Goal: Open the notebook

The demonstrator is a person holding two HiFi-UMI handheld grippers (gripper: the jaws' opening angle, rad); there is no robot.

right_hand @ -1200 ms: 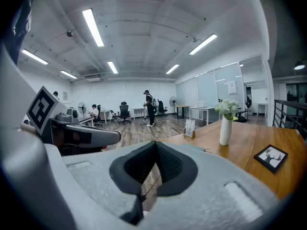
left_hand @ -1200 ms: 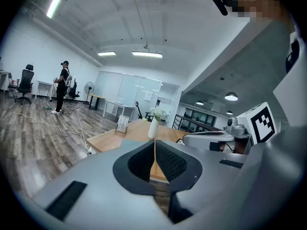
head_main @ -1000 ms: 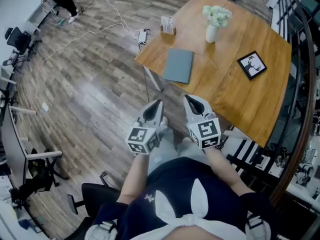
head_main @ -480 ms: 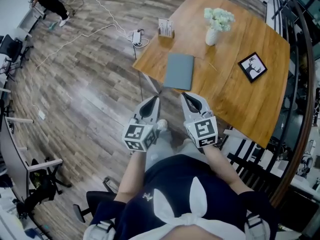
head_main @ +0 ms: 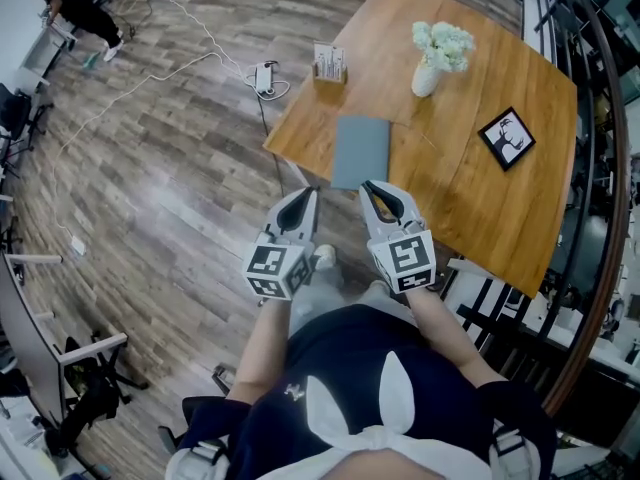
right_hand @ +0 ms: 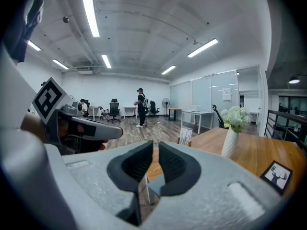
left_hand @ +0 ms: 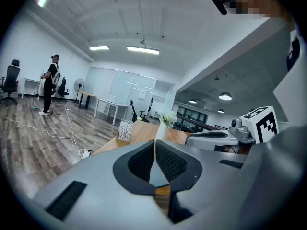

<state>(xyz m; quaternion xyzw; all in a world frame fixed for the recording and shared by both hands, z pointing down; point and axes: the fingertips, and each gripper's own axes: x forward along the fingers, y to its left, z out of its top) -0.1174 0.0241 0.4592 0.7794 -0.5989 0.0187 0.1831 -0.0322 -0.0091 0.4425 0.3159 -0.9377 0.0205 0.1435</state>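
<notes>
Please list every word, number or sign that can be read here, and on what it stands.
No text can be read.
Cards in the holder: print too small to read.
Framed picture: a deer head, no words.
Notebook: plain cover.
Left cube and right cube: square patterns, no letters.

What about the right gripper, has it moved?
Yes. The right gripper moved toward the table: the gap between it and the grey notebook has closed in the head view.

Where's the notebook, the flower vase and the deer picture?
notebook (head_main: 360, 151), head view, cover's middle
flower vase (head_main: 426, 78), head view, vase body
deer picture (head_main: 506, 138), head view, frame's middle
</notes>
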